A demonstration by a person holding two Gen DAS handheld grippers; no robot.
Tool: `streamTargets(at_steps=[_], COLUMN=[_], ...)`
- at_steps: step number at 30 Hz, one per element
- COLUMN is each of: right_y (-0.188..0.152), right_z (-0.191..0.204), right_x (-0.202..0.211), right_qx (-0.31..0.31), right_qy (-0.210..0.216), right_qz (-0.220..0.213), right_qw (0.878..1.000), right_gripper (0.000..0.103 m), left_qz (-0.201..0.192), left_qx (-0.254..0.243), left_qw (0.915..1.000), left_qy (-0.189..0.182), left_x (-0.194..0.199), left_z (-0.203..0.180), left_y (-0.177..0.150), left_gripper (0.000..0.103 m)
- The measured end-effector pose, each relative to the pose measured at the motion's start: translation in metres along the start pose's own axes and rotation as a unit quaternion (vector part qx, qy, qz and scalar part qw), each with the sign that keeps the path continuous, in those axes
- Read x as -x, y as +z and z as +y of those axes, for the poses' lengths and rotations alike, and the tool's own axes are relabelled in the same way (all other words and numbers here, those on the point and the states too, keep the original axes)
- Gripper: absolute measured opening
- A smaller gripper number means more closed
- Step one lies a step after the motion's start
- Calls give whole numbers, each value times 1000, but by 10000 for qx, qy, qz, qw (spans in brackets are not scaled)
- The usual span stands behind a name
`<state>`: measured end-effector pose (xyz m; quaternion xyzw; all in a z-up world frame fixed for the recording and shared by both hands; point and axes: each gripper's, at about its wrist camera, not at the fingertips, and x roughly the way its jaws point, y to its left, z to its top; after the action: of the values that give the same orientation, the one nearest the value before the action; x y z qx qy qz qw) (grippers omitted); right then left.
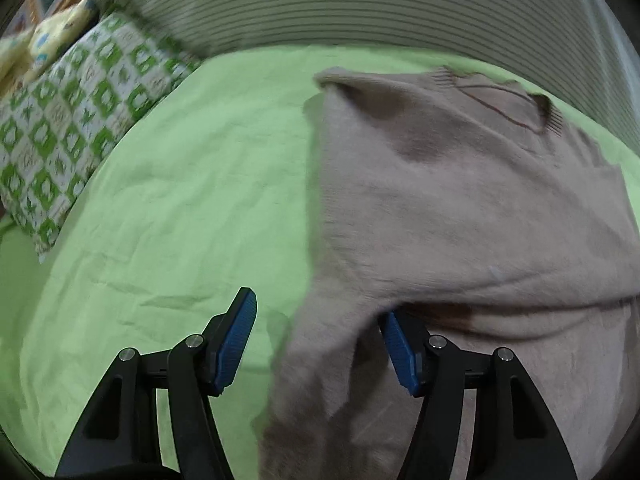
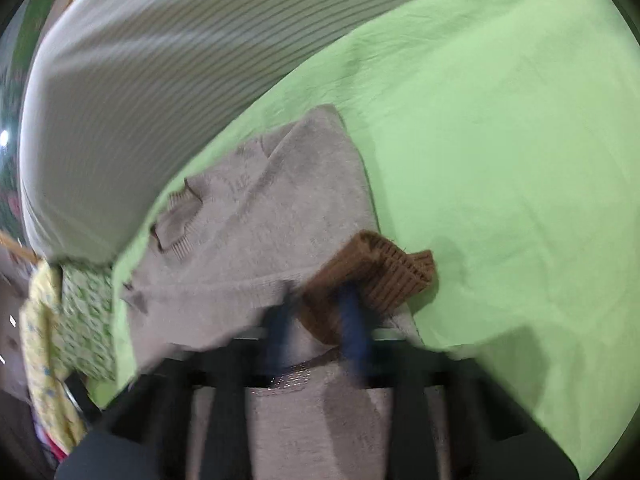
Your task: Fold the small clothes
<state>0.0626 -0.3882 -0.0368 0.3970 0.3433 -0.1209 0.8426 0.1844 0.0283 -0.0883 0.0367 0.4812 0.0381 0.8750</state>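
Well, my left gripper [image 1: 318,344] stands part-open, its blue pads [image 1: 234,344] clear of the cloth: a fold of the beige sweater [image 1: 460,208] hangs between them and drapes over the right one. My right gripper [image 2: 320,316] is blurred; its jaws look to have closed, seemingly on the sweater's brown ribbed cuff [image 2: 384,272], though I can't be sure. The sweater lies spread on the light green sheet [image 1: 180,184]. Beyond it a striped cushion [image 1: 360,4] runs along the far edge, with a green-checked pillow [image 1: 72,128] and a yellow printed cloth [image 1: 52,32] at the left.
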Motion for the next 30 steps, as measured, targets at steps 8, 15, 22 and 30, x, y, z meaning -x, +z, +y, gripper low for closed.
streamTargets(at_steps=[8, 15, 22, 30], right_y=[5, 5, 26, 31], right_z=[51, 16, 46, 85], right_x=[54, 42, 17, -47], right_qx=[1270, 1242, 2032, 3225], right_qy=[1434, 835, 957, 769], right_qz=[-946, -307, 237, 1226], right_qw=[9769, 9883, 9742, 9354], right_gripper=[0, 3, 55, 55], left_qz=[377, 21, -595, 44], left_qx=[1032, 804, -1204, -3047], left_qw=[9930, 9875, 9741, 9297], left_qy=[-425, -1355, -1818, -2069], left_x=[-3, 55, 61, 4], left_z=[48, 54, 5, -67], left_y=[-14, 4, 104, 139], left_gripper=[55, 57, 67, 68])
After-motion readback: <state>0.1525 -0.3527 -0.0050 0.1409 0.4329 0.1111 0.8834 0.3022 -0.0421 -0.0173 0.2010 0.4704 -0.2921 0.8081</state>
